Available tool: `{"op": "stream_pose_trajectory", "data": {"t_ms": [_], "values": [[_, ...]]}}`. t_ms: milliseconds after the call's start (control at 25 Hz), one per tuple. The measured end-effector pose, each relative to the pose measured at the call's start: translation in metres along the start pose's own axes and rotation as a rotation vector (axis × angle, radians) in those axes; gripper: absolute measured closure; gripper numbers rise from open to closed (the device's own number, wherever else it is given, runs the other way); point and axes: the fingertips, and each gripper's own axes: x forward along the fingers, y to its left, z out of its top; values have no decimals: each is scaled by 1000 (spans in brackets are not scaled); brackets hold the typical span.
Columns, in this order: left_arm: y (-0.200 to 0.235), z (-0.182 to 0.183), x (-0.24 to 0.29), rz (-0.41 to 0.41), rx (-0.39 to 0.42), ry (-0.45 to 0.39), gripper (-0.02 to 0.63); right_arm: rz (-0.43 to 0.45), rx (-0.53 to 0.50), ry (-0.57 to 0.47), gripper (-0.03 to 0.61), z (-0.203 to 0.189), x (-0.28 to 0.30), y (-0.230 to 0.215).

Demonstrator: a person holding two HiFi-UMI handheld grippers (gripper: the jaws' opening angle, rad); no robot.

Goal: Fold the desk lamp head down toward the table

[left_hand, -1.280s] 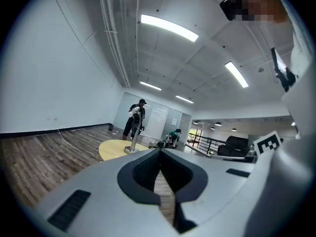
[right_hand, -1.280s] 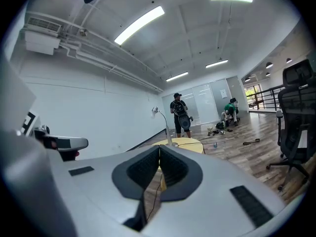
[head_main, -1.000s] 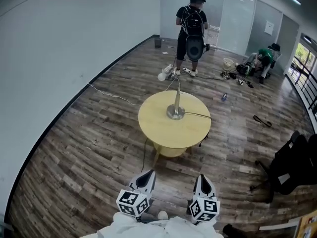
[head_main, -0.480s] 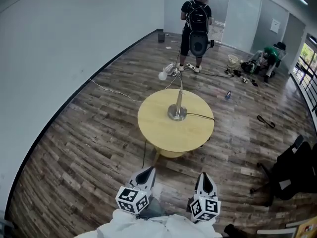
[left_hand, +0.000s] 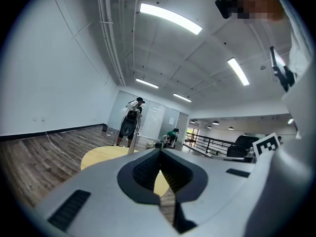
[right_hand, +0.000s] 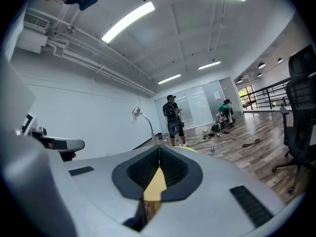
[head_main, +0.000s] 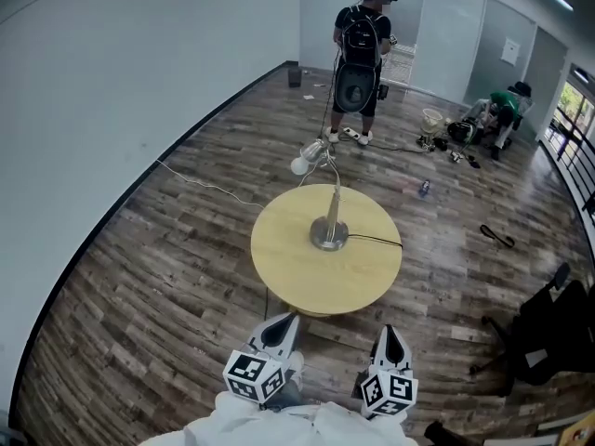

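A silver desk lamp (head_main: pixel 328 214) stands upright on a round yellow table (head_main: pixel 288 268), its round base near the table's middle. Its gooseneck rises and curves left to the lamp head (head_main: pixel 307 157), which is raised high. The lamp (right_hand: pixel 143 120) also shows ahead in the right gripper view, and its stem (left_hand: pixel 132 141) shows in the left gripper view. My left gripper (head_main: pixel 281 324) and right gripper (head_main: pixel 390 337) hover side by side short of the table's near edge. Both are shut with nothing between the jaws.
A black cord (head_main: pixel 372 241) runs from the lamp base off the table's right side. A person with a backpack (head_main: pixel 359 54) stands beyond the table, another crouches at the far right (head_main: pixel 497 110). A black office chair (head_main: pixel 548 328) stands right. A white wall (head_main: pixel 112 110) curves along the left.
The view has closed in on the table: it sits nearer and larger under both grippers now. Both grippers stayed shut and side by side.
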Motion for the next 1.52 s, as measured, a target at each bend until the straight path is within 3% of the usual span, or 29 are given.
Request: {"op": "stream_pose_trajectory", "data": {"t_ms": [680, 1080, 1280, 1520], "values": [[119, 50, 137, -37, 10, 15, 612, -1, -10, 2, 568, 18, 188, 28], [134, 55, 193, -55, 6, 43, 612, -13, -14, 52, 568, 15, 233, 13], [136, 56, 205, -39, -1, 55, 612, 52, -75, 94, 566, 6, 261, 17], [137, 54, 221, -51, 28, 86, 612, 253, -199, 218, 541, -44, 342, 34]]}}
